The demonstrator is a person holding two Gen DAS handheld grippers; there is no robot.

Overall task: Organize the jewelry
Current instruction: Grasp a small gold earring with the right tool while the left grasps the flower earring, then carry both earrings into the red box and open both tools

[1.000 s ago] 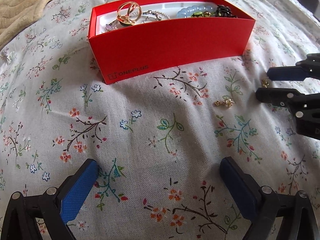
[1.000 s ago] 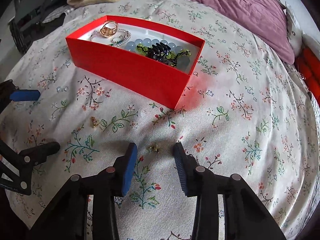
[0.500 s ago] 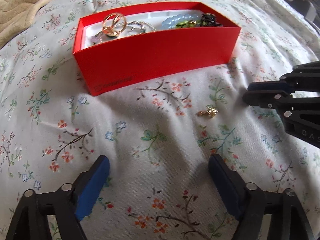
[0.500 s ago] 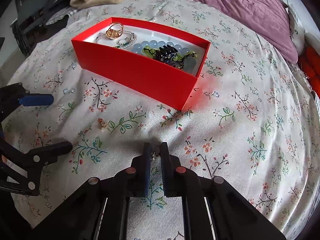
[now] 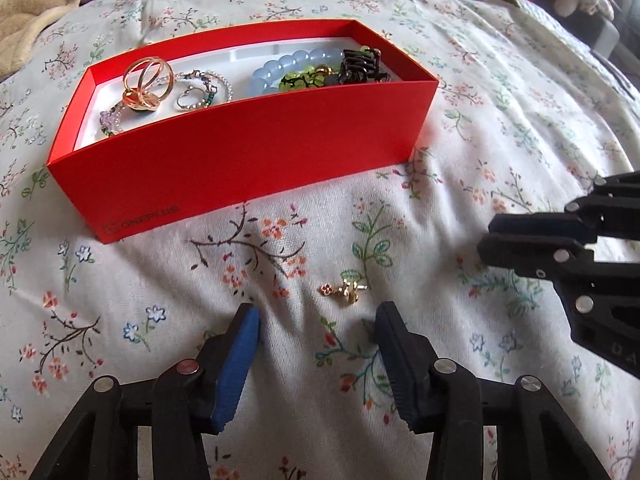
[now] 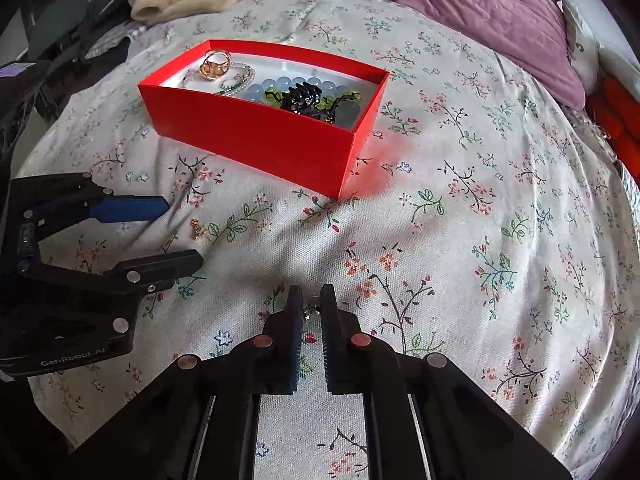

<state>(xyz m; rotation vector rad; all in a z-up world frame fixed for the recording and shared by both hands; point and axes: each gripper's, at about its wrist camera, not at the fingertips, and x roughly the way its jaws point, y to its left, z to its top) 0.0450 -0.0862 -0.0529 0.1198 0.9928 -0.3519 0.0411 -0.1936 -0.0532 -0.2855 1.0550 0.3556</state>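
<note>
The right gripper [image 6: 311,308] has just clamped shut on one small gold earring [image 6: 309,311], which sits pinched between its pad tips just above the sheet [image 5: 520,128]. A second ago that earring lay loose on the cloth between open jaws; now the jaws are as tight as they get and the piece shows only as a glint in the narrow slit.

The left gripper [image 5: 318,334] has just been closing too, down to about half width, and has slid right and forward toward the second earring [image 5: 345,290]. That earring still lies free on the sheet, just beyond the blue pads [image 5: 240,344] and slightly right of the gap's centre. The pads do not touch it, so the left claw holds nothing yet.

The red box [image 5: 248,160] stands on the far side of the sheet, in the same spot as before, with the ring [image 5: 146,82], beads [image 5: 280,68] and black clip [image 5: 360,66] already inside.

So one of the two loose pieces is secured and the other is nearly framed. My reading is that the left jaws need a little more reach before pinching; closing short would nip cloth instead. After that, both earrings only need carrying over the near wall of the box. The held earring is tiny and caught right at the tips, so it could slip.
</note>
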